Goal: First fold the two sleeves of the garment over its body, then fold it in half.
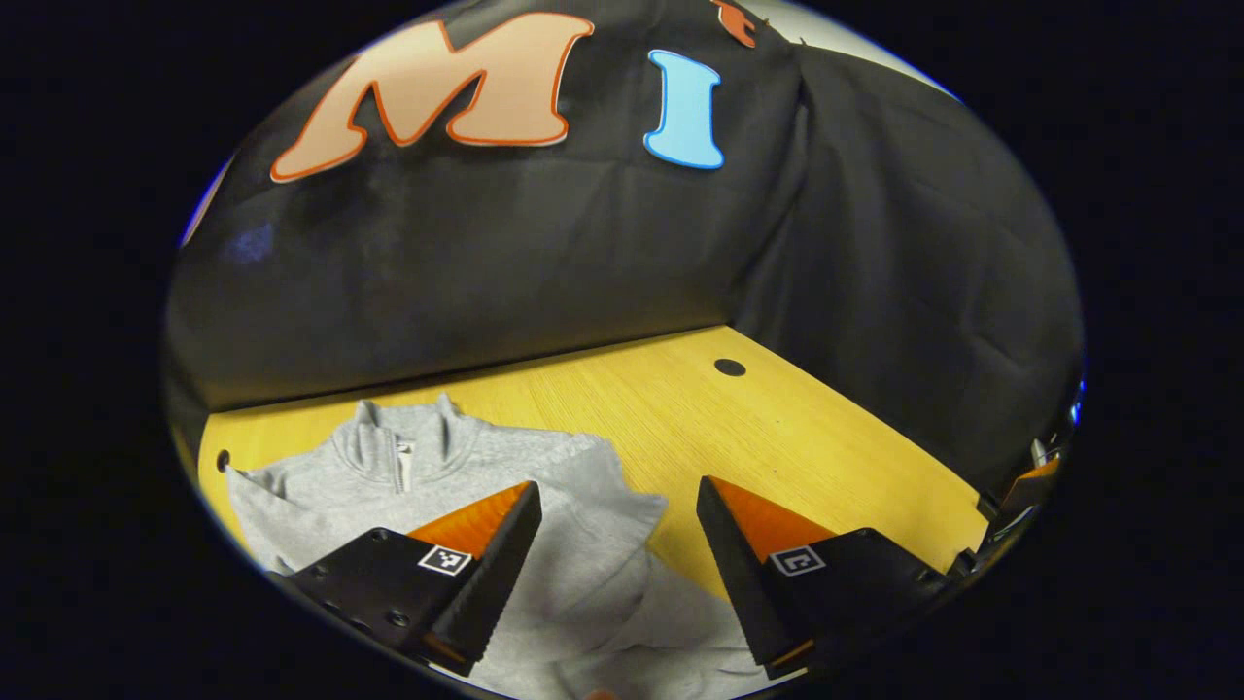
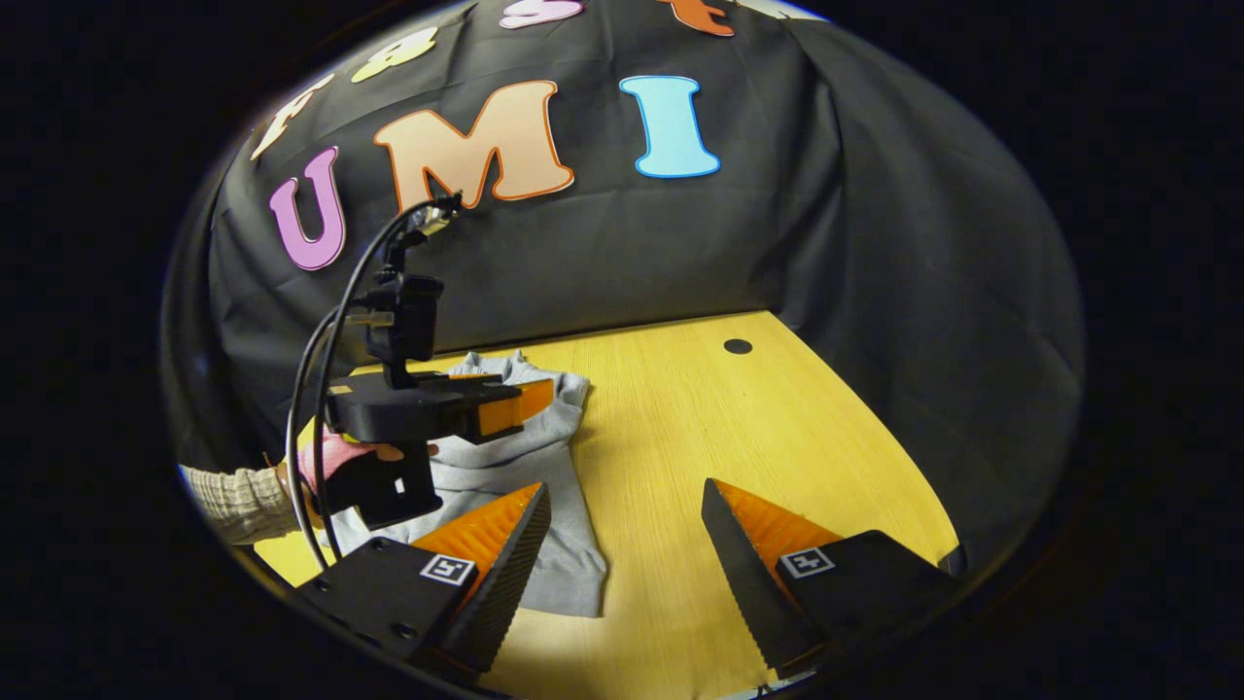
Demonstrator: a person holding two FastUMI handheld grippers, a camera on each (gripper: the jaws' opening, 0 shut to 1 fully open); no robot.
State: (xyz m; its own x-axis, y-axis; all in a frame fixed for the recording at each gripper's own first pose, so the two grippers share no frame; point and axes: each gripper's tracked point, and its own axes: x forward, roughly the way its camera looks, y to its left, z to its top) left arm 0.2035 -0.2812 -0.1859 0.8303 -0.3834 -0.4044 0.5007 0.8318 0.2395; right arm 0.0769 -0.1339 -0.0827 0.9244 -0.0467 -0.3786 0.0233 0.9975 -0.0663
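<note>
Grey garment [image 1: 544,506] lies flat on the yellow wooden table [image 1: 777,428], collar toward the black cloth wall; I place everything else relative to it. Above its near part, in the left gripper view, my left gripper [image 1: 618,544] hangs with jaws spread wide, gripping nothing. In the right gripper view, the garment [image 2: 544,506] sits left of my right gripper [image 2: 624,549], whose jaws are likewise released over bare table. A hand [image 2: 326,457] holds the left gripper [image 2: 530,397] above the garment.
</note>
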